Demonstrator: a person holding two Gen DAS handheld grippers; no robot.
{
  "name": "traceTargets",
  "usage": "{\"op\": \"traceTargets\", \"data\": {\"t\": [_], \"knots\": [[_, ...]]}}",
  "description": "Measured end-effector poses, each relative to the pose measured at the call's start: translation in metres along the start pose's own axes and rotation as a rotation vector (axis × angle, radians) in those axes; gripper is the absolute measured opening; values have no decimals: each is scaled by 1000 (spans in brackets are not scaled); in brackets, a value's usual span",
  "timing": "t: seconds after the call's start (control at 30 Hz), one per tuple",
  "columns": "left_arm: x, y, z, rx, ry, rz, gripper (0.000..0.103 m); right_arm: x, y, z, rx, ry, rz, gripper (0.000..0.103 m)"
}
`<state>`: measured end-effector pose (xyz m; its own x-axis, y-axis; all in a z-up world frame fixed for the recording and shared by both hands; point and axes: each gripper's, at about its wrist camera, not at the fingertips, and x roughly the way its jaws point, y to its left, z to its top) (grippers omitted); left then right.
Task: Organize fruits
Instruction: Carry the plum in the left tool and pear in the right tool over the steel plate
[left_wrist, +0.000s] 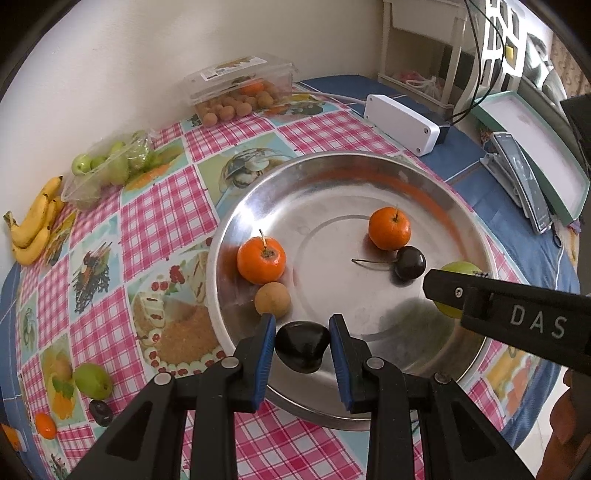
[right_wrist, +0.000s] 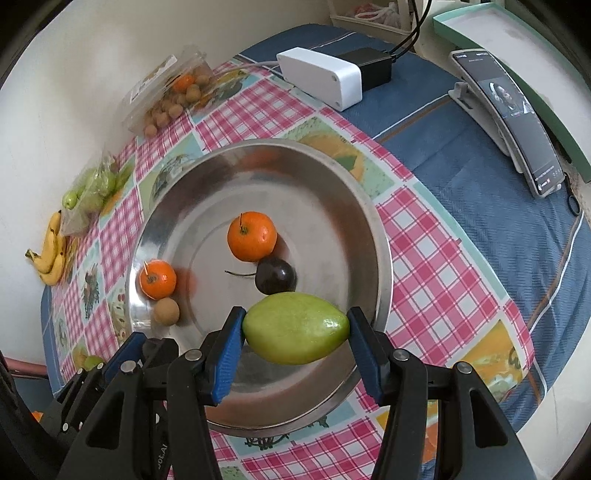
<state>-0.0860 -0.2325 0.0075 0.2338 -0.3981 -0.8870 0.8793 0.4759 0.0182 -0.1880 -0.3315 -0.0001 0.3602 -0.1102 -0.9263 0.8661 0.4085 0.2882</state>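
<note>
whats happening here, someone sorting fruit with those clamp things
A person is loading fruit onto a steel tray with a handheld gripper in each hand. The left gripper holds a dark cherry over the tray's near edge; the right gripper clamps a green fruit end to end above it. Two tangerines, a longan and a stemmed cherry already lie in the tray.

Shiny steel tray (left_wrist: 369, 177) — faintly scuffed, glossy dark cherry (left_wrist: 410, 263), smooth white plastic box (left_wrist: 402, 123)
</note>
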Motion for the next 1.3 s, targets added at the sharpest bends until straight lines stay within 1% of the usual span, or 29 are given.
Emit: {"op": "traceTargets", "data": {"t": [0.3,1.3], "knots": [[5,-2,-3,11,23,0,32,8,4,0,-20,21,-16,57],[15,-2,-8,15,83,-7,33,15,4,-2,-44,25,-28,58]]}}
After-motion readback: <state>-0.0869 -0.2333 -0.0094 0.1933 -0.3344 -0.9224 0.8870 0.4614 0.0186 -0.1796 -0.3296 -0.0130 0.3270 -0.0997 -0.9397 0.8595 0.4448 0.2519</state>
